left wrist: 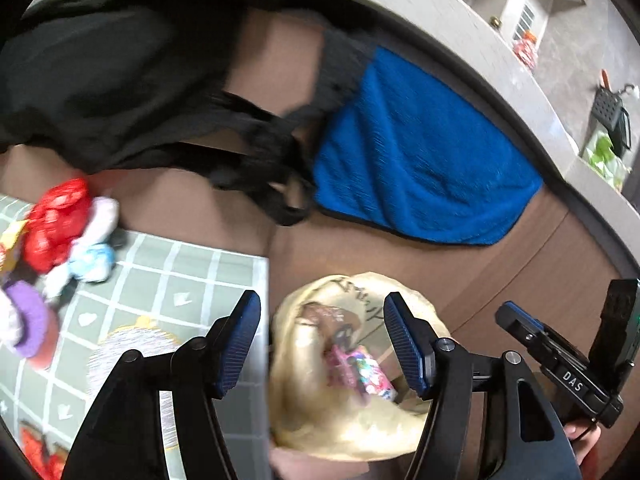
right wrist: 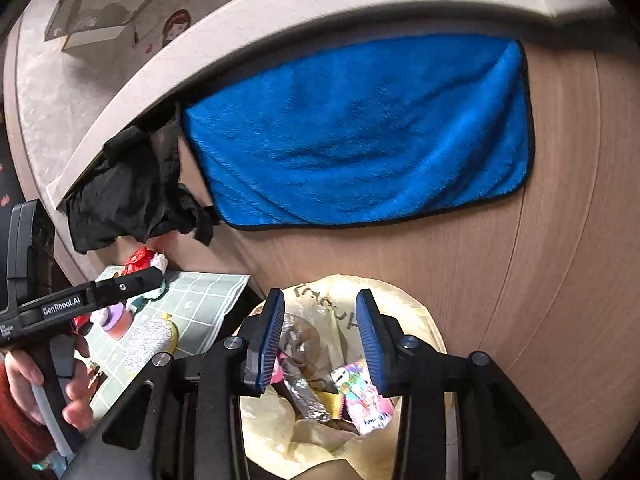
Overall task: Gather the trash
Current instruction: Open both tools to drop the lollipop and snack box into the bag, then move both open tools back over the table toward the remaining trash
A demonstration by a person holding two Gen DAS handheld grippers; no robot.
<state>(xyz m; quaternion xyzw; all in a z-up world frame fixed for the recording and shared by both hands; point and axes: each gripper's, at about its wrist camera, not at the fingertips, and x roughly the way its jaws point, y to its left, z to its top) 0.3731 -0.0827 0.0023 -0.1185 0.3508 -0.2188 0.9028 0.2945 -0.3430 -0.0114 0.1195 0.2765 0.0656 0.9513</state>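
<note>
Two grippers are in your hands, both aimed down at a pale yellow bag [right wrist: 400,312] that sits open at the bottom centre of each view.

In the left wrist view, going left to right: a green checked mat [left wrist: 168,272] fills the lower left, with a red and white bundle [left wrist: 60,220] of small wrappers or toys lying at its far left edge; blur hides what they are. A black cloth [left wrist: 100,80] hangs across the upper left. Your left gripper [left wrist: 322,340] has its jaws spread wide with nothing between the pads; the left pad is over the mat's edge, the right pad over the bag. Inside the bag lies a pink patterned wrapper [left wrist: 360,372]. A blue towel [left wrist: 420,152] hangs on the brown cabinet front at the upper right.

In the right wrist view, your left hand [right wrist: 24,376] shows at the lower left, gripping its handle. Your right gripper [right wrist: 320,340] is at the bottom centre, jaws partly apart and holding nothing, right above the bag's mouth. Below them in the bag rest a crumpled silver wrapper [right wrist: 304,392] and, just right of it, the pink one.
</note>
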